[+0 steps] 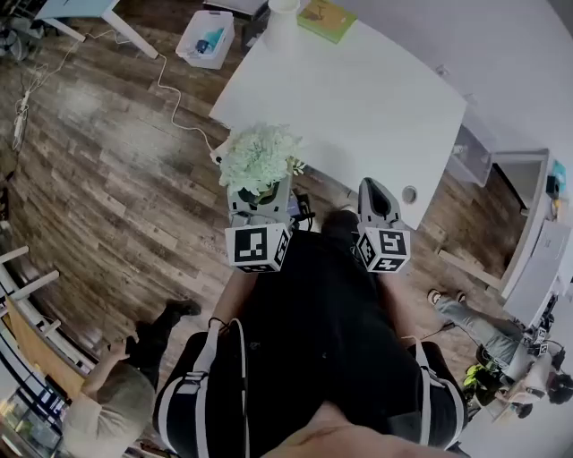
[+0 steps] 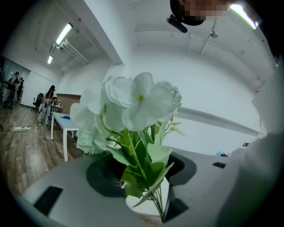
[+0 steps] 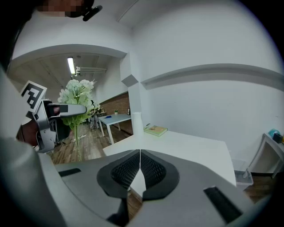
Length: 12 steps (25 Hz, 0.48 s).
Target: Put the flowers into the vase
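Observation:
A bunch of white flowers [image 1: 260, 159] with green leaves stands upright in my left gripper [image 1: 261, 204], which is shut on the stems [image 2: 153, 186]. In the left gripper view the blooms [image 2: 133, 104] fill the middle. My right gripper [image 1: 376, 195] is beside it, shut, with its pads [image 3: 133, 170] meeting and nothing between them. Both hover near the front edge of a white table [image 1: 358, 98]. A tall white vase [image 1: 282, 16] stands at the table's far end; the right gripper view shows this vase [image 3: 136, 123] too, with the flowers [image 3: 77, 93] to its left.
A green book [image 1: 327, 18] lies next to the vase. A clear storage bin [image 1: 206, 40] and a white cable [image 1: 170, 89] are on the wooden floor to the left. One person [image 1: 116, 394] is at the lower left, another [image 1: 474, 322] at the right.

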Each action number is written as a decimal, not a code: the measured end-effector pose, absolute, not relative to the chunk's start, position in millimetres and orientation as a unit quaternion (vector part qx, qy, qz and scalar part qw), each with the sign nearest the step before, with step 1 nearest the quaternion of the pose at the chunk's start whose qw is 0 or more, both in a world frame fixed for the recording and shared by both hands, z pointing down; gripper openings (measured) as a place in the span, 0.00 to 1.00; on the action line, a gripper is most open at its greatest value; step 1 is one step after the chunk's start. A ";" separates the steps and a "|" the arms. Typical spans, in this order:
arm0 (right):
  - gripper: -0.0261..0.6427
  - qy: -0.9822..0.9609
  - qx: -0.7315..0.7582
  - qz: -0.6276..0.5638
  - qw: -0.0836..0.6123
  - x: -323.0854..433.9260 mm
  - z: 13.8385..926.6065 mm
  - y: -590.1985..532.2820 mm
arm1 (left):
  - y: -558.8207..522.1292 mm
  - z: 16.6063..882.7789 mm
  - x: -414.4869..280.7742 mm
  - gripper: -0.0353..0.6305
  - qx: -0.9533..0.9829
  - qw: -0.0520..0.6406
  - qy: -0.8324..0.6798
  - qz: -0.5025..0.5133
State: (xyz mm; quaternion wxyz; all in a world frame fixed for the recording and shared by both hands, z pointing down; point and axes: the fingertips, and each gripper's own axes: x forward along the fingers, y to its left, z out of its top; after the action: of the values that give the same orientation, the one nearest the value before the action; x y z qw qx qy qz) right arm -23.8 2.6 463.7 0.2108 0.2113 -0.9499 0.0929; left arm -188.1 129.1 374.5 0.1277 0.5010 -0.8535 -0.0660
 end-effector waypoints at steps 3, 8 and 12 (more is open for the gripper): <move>0.06 -0.951 0.202 0.093 0.214 -42.3 461.3 13.9 | 151.5 374.8 -203.3 0.45 0.487 0.129 -0.861 -0.076; 0.06 -0.956 0.174 0.085 0.219 -77.7 458.6 21.4 | 173.7 378.5 -228.9 0.45 0.453 0.137 -0.877 -0.085; 0.06 -0.961 0.145 0.088 0.219 -115.6 463.0 20.9 | 181.5 379.1 -252.7 0.45 0.430 0.135 -0.889 -0.080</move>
State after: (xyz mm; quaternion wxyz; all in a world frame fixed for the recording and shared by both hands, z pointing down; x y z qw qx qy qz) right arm -115.6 20.9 463.0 0.2192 0.1453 -0.9608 0.0876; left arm -252.7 181.5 379.1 0.1354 0.4304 -0.8888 -0.0803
